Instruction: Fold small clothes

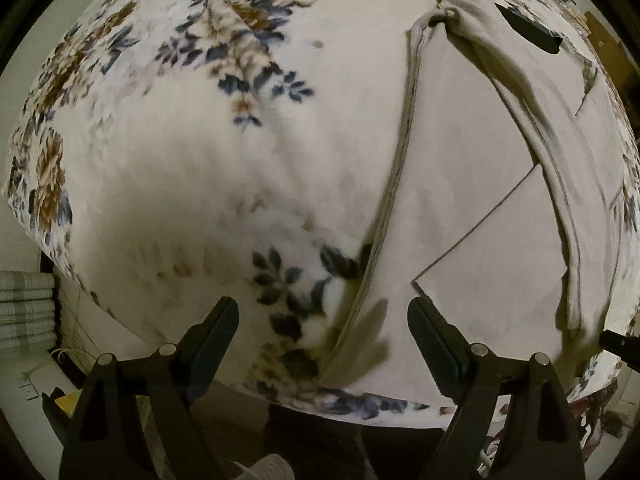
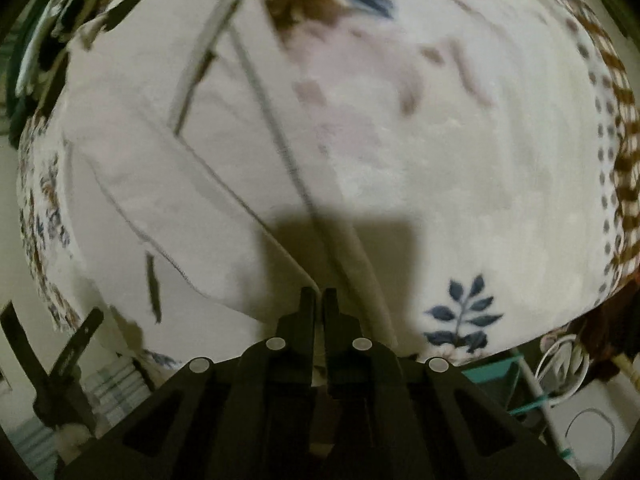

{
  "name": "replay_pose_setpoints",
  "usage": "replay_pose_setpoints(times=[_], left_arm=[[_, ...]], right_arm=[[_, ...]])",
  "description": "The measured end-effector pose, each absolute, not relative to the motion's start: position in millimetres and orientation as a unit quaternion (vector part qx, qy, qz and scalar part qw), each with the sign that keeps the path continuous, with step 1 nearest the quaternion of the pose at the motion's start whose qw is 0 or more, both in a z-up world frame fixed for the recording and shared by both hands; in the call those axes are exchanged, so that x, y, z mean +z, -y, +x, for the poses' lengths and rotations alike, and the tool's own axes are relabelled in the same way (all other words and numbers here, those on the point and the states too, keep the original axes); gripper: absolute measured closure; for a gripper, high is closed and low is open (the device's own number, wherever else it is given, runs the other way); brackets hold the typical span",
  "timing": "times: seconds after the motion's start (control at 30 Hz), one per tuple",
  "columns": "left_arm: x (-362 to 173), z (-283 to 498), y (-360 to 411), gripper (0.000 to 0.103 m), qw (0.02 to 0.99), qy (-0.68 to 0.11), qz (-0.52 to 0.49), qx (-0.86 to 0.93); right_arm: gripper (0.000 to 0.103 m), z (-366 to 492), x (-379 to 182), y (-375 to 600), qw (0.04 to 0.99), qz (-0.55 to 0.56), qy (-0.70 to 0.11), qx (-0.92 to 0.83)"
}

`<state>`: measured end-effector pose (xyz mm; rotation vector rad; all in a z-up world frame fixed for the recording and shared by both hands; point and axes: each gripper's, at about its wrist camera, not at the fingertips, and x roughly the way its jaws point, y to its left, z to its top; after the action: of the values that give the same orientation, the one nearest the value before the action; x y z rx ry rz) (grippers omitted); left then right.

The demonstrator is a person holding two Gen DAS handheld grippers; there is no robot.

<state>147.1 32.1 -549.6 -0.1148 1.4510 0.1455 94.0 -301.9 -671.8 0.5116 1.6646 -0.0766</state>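
Left wrist view: the left tongs (image 1: 322, 338) stand wide apart, released, pointing down over the near edge of a floral blanket (image 1: 168, 152) that covers the work surface. Between and beyond the two fingers lies the hemmed left border of a pale beige garment (image 1: 460, 184), spread flat on the blanket's right half. A rumpled band of the same cloth runs diagonally across it from the far end toward the right edge. A dark finger of the other tool (image 1: 528, 32) shows at the upper right. Stacked striped fabric (image 1: 26, 312) sits low at the left, off the blanket.

Right wrist view: the right tongs (image 2: 319, 300) are clenched, tips nearly touching, with a thin edge of the beige garment (image 2: 192, 216) running in between them. The floral blanket (image 2: 460, 152) fills the right side. The picture is motion-blurred, so finer seams cannot be resolved.
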Motion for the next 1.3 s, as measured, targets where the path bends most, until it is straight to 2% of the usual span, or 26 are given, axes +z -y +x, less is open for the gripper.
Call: replay_pose_setpoints(times=[0.27, 0.33, 0.37, 0.4, 0.73, 0.77, 0.8, 0.83, 0.87, 0.9, 0.93, 0.97, 1.0, 1.07, 1.3], left_arm=[[-568.9, 122.5, -50.3, 0.017, 0.736, -0.671, -0.065, 0.056], [-573.5, 117.4, -57.4, 0.017, 0.736, -0.671, -0.082, 0.042], [-574.1, 116.6, -59.0, 0.017, 0.735, -0.671, -0.09, 0.037], [-573.9, 116.9, -55.0, 0.017, 0.734, -0.671, -0.103, 0.029], [-615.2, 99.5, -42.8, 0.019, 0.693, -0.704, -0.15, -0.051], [-617.1, 97.3, -40.5, 0.024, 0.691, -0.703, -0.156, -0.055], [-619.2, 93.9, -39.9, 0.039, 0.69, -0.703, -0.162, -0.057], [-619.9, 91.5, -38.6, 0.062, 0.691, -0.703, -0.161, -0.055], [-621.1, 88.4, -37.4, 0.076, 0.691, -0.703, -0.157, -0.053], [-621.3, 85.7, -35.6, 0.096, 0.691, -0.704, -0.156, -0.05], [-619.9, 82.6, -36.8, 0.097, 0.694, -0.7, -0.16, -0.046], [-615.7, 81.4, -36.7, 0.098, 0.699, -0.695, -0.164, -0.043], [-612.0, 79.5, -38.1, 0.1, 0.703, -0.69, -0.169, -0.039], [-601.2, 77.7, -36.6, 0.1, 0.707, -0.683, -0.18, -0.034], [-547.4, 94.0, -52.3, 0.101, 0.721, -0.652, -0.235, -0.019]], right_arm=[[0.1, 80.1, -676.0, 311.7, 0.627, 0.239, -0.74, -0.037], [0.086, 76.5, -675.1, 323.0, 0.62, 0.266, -0.737, -0.039], [0.068, 75.0, -675.9, 329.4, 0.616, 0.282, -0.734, -0.037], [0.056, 75.0, -675.5, 336.0, 0.615, 0.299, -0.729, -0.036], [0.054, 73.0, -703.2, 358.3, 0.6, 0.332, -0.728, -0.006], [0.054, 72.9, -709.3, 357.5, 0.594, 0.334, -0.732, -0.002], [0.054, 71.7, -715.5, 355.6, 0.586, 0.334, -0.738, 0.003], [0.054, 69.5, -720.8, 352.7, 0.582, 0.332, -0.743, 0.005], [0.054, 68.0, -723.4, 350.8, 0.582, 0.329, -0.744, 0.006], [0.054, 67.0, -723.1, 349.5, 0.586, 0.325, -0.742, 0.006], [0.055, 66.8, -721.7, 348.2, 0.589, 0.321, -0.742, 0.006], [0.07, 66.3, -719.7, 347.1, 0.592, 0.321, -0.739, 0.008], [0.091, 65.3, -718.2, 345.1, 0.595, 0.323, -0.736, 0.01], [0.098, 66.1, -714.1, 344.3, 0.596, 0.319, -0.737, 0.012], [0.1, 70.4, -673.9, 348.1, 0.602, 0.363, -0.71, 0.038]])
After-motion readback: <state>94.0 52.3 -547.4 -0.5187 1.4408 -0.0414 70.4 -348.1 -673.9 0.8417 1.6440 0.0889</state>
